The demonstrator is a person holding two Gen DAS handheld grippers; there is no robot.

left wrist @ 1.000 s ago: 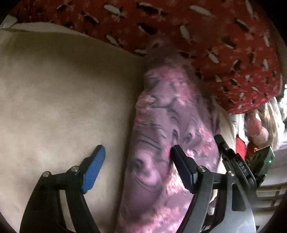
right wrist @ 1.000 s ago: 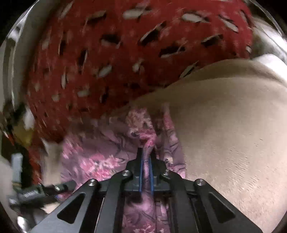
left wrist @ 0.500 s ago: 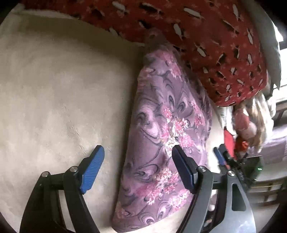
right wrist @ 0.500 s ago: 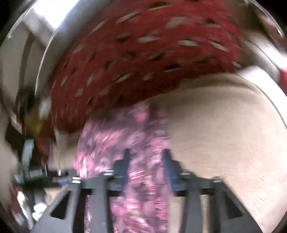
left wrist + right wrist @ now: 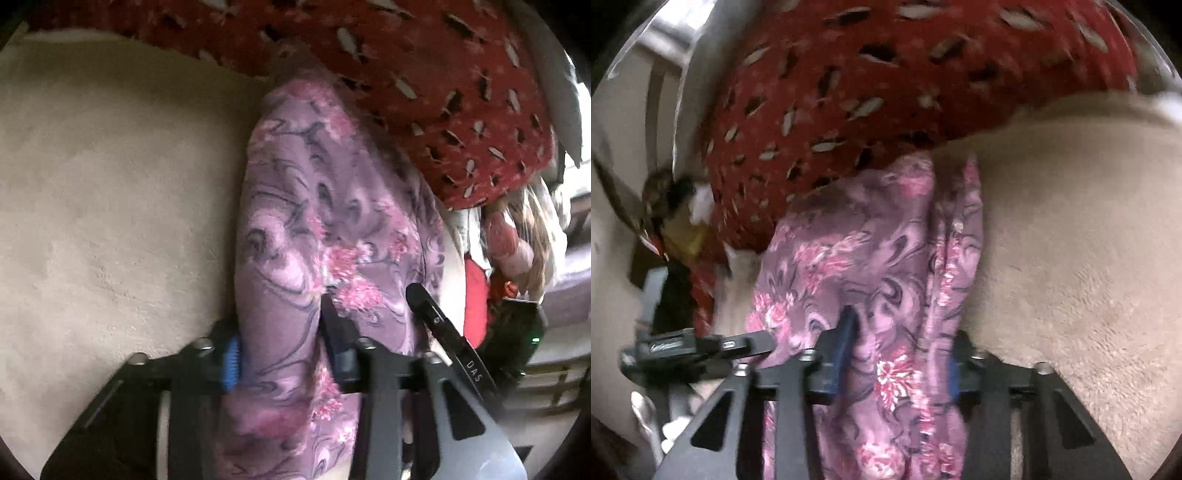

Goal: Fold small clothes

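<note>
A purple garment with pink flowers (image 5: pixel 325 229) lies folded into a long strip on a beige fleece blanket (image 5: pixel 110 206); it also shows in the right wrist view (image 5: pixel 871 258). My left gripper (image 5: pixel 280 354) has its blue-padded fingers partly closed around the garment's left fold. My right gripper (image 5: pixel 897 354) straddles the garment's right-hand folds with its fingers apart. Each gripper shows at the edge of the other's view: the right gripper (image 5: pixel 443 332) and the left gripper (image 5: pixel 701 347).
A red cloth with white and dark marks (image 5: pixel 424 74) lies bunched just beyond the garment's far end, also seen in the right wrist view (image 5: pixel 886 81). Mixed clothes and a doll-like item (image 5: pixel 517 236) sit at the right. The beige blanket (image 5: pixel 1071 240) spreads to the side.
My left gripper has dropped onto the garment and its fingers have narrowed around the fold. My right gripper, shut on the cloth a second ago, has opened and now straddles the folds.
</note>
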